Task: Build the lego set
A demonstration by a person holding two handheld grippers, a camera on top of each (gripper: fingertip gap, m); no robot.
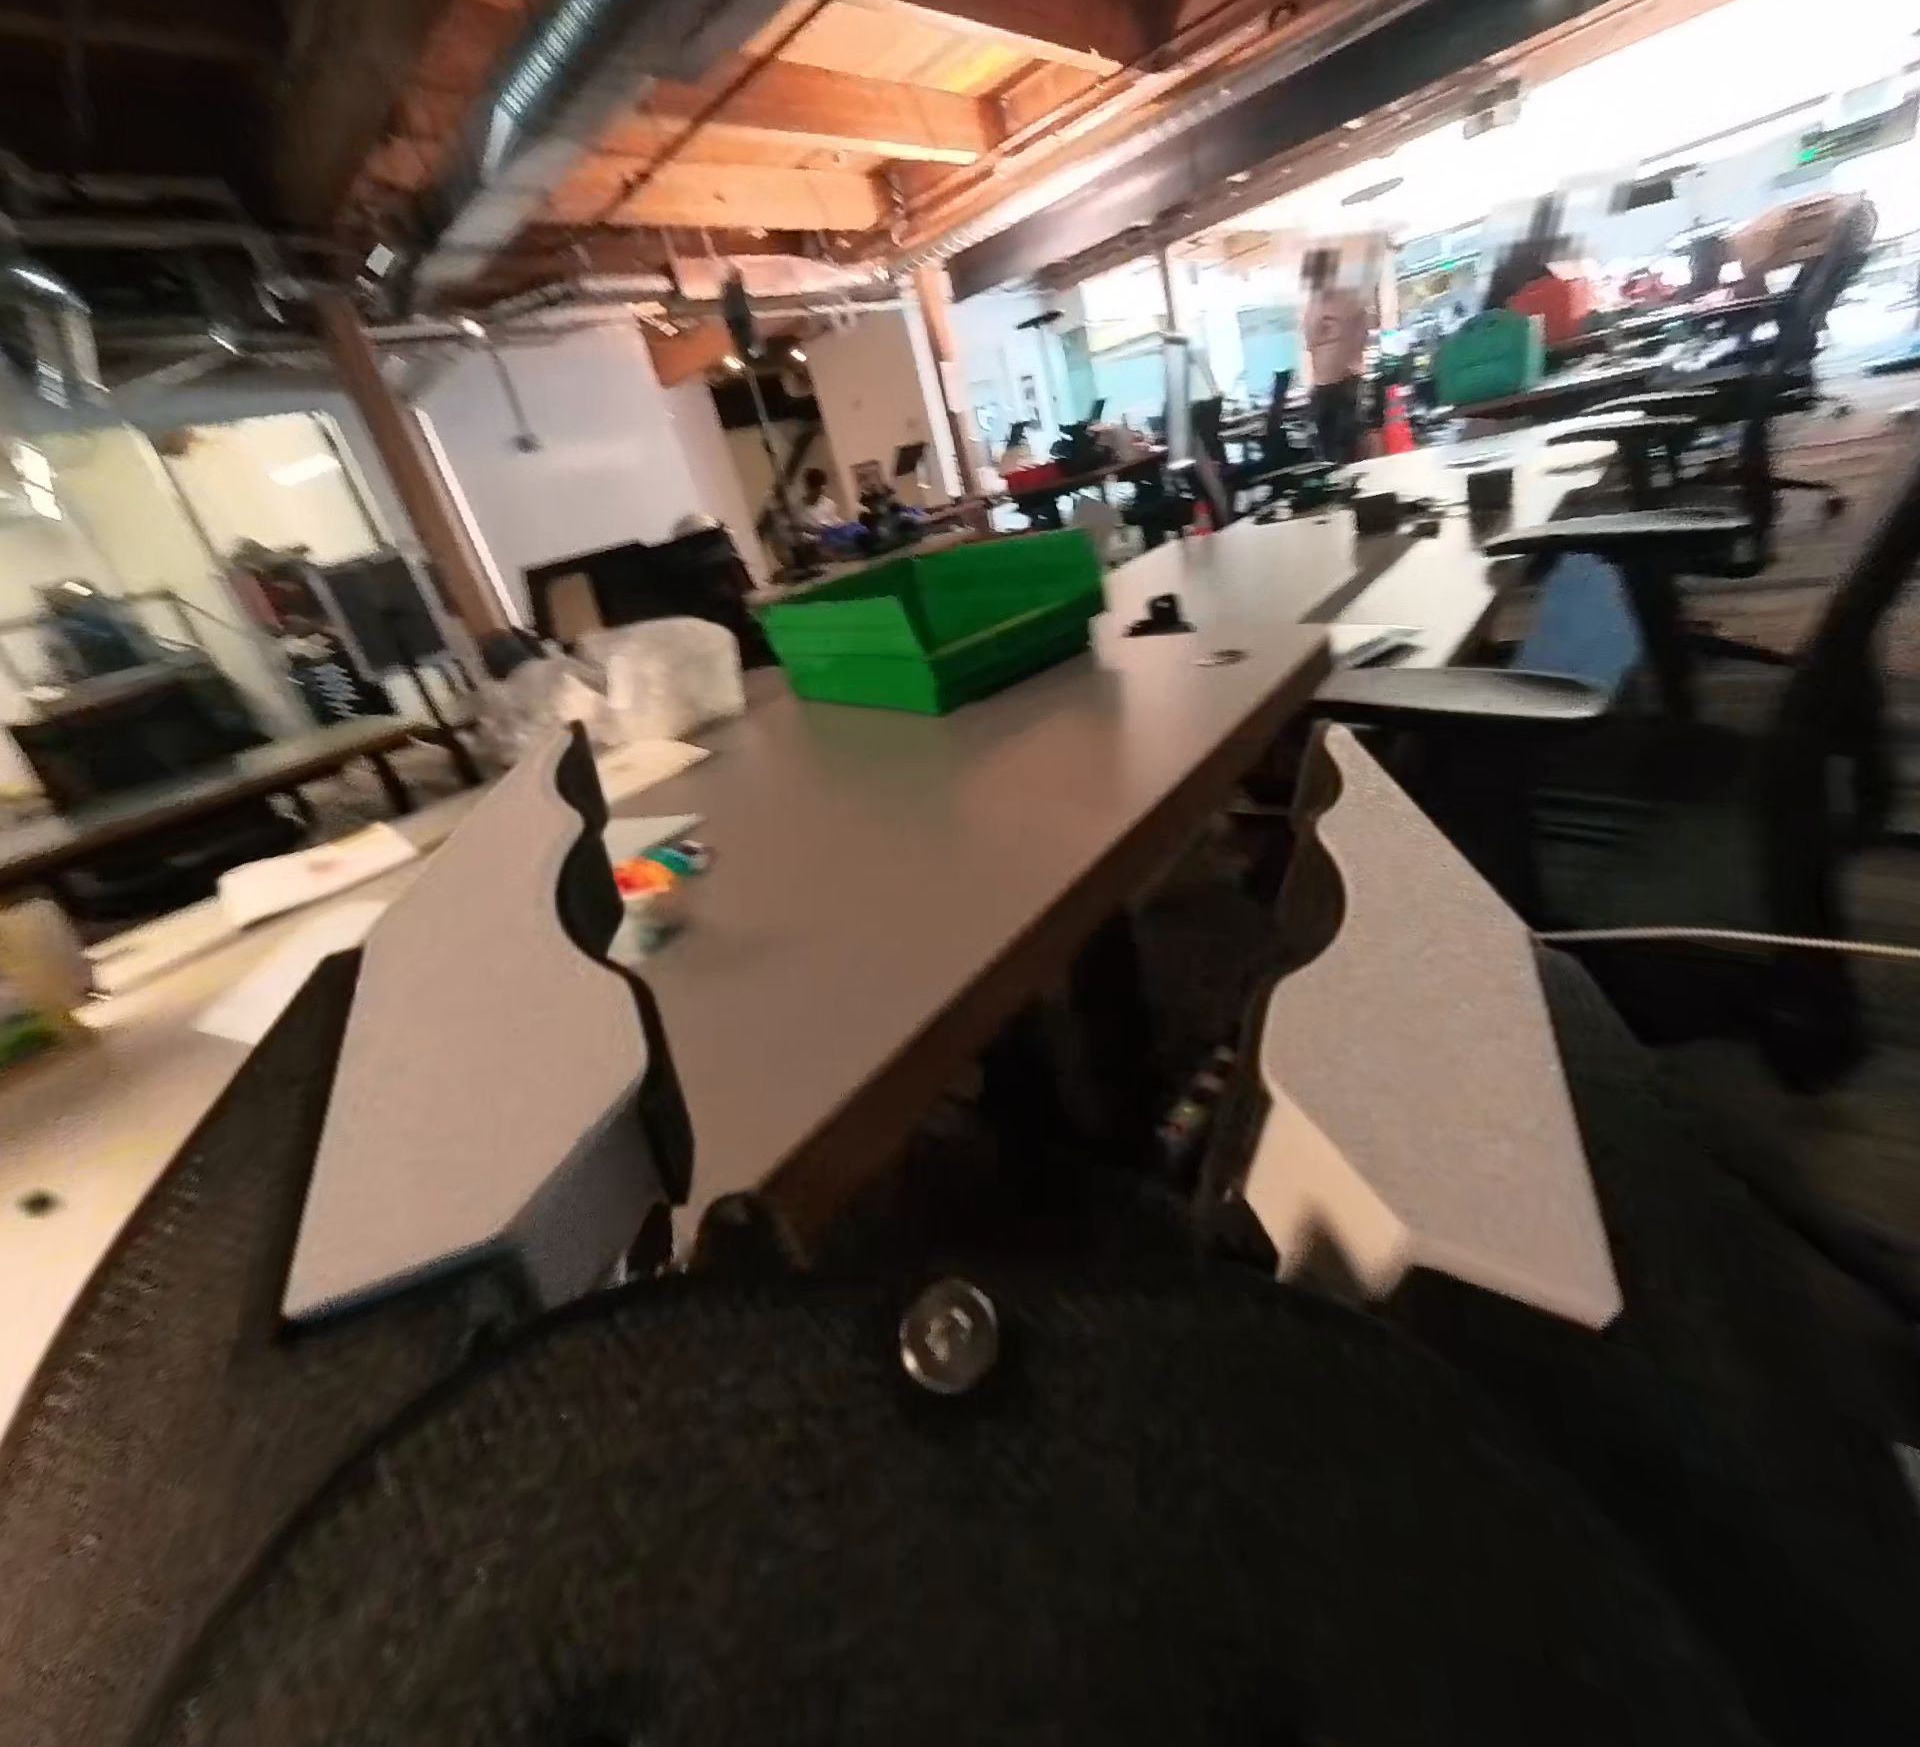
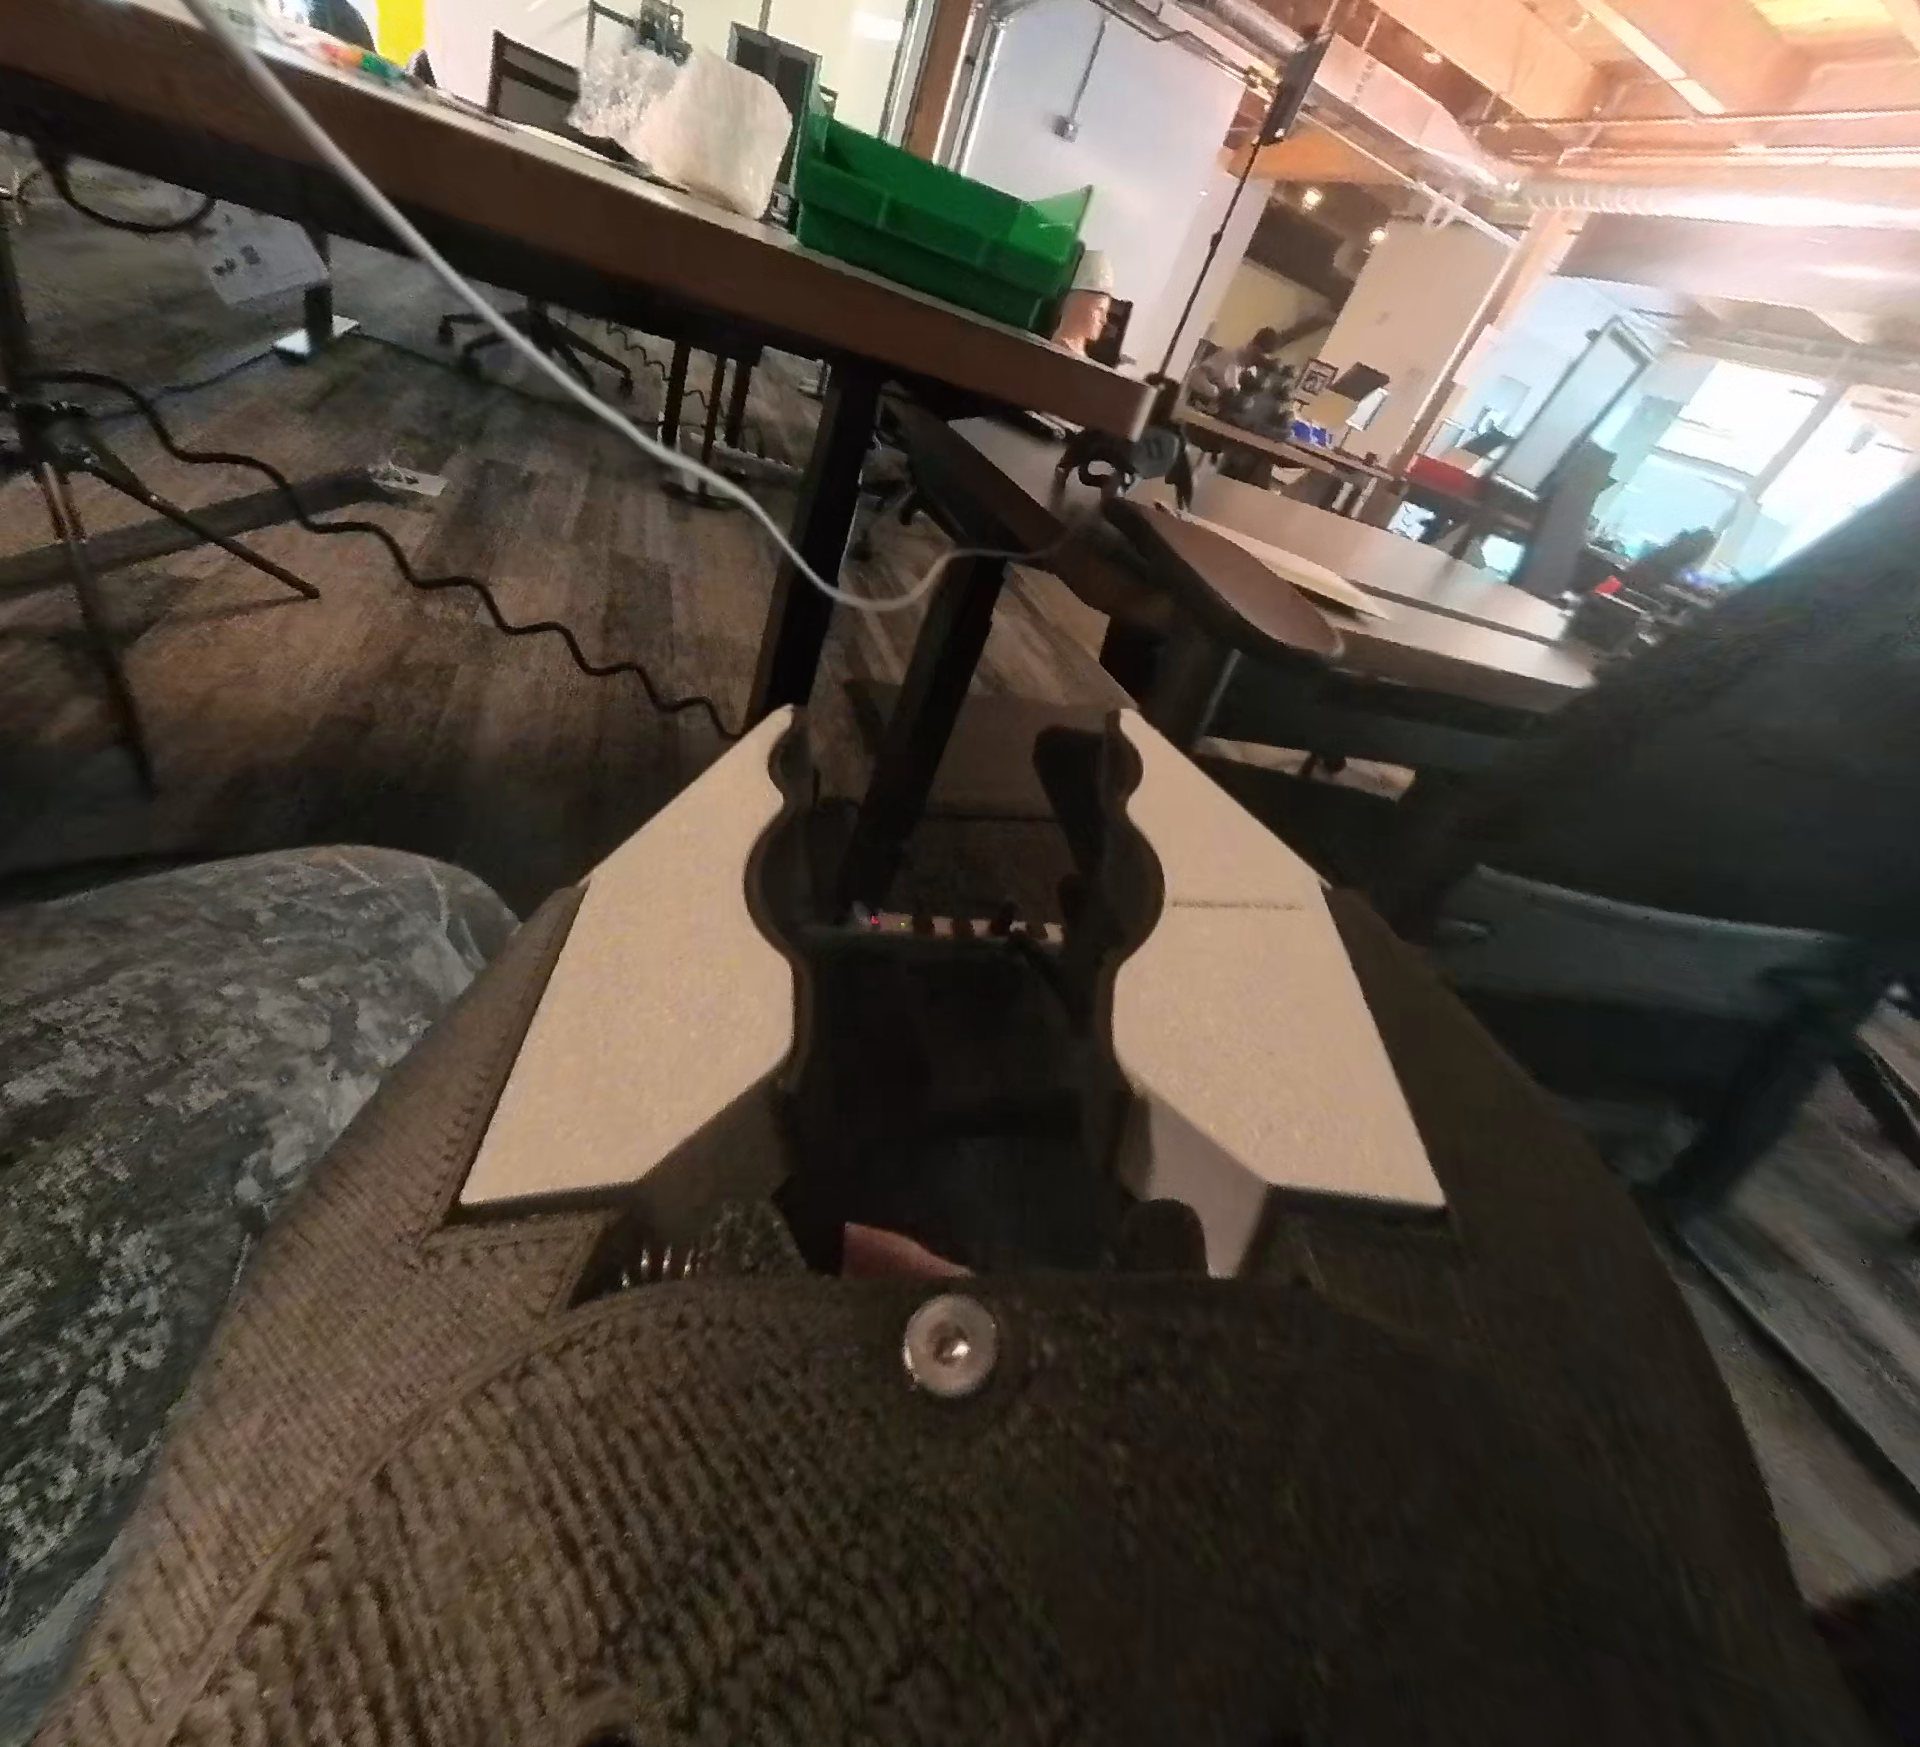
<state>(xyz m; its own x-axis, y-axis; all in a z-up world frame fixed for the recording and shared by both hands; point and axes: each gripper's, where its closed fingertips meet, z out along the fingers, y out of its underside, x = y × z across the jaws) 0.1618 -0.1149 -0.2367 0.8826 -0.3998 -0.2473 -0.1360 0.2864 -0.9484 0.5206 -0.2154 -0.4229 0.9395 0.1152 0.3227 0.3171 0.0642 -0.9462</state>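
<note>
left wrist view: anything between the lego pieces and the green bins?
Nothing: only bare tabletop between the lego pieces and the green bins, per the left wrist view.

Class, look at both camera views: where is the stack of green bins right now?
The green bins sit on the brown table, past the open left gripper. The right wrist view shows them beside a white plastic bag.

Bright green stacked bins (image 1: 940, 632) sit on a grey-brown table (image 1: 883, 866), where small lego pieces (image 1: 660, 876) show orange, teal and white. The left gripper (image 1: 945, 762) and right gripper (image 2: 951, 741) each pair pale grey fingers with black ribbed bodies. A white cable (image 2: 436, 253) crosses mottled grey-brown carpet (image 2: 364, 637); a black cord (image 2: 416, 554) zigzags beneath.
</note>
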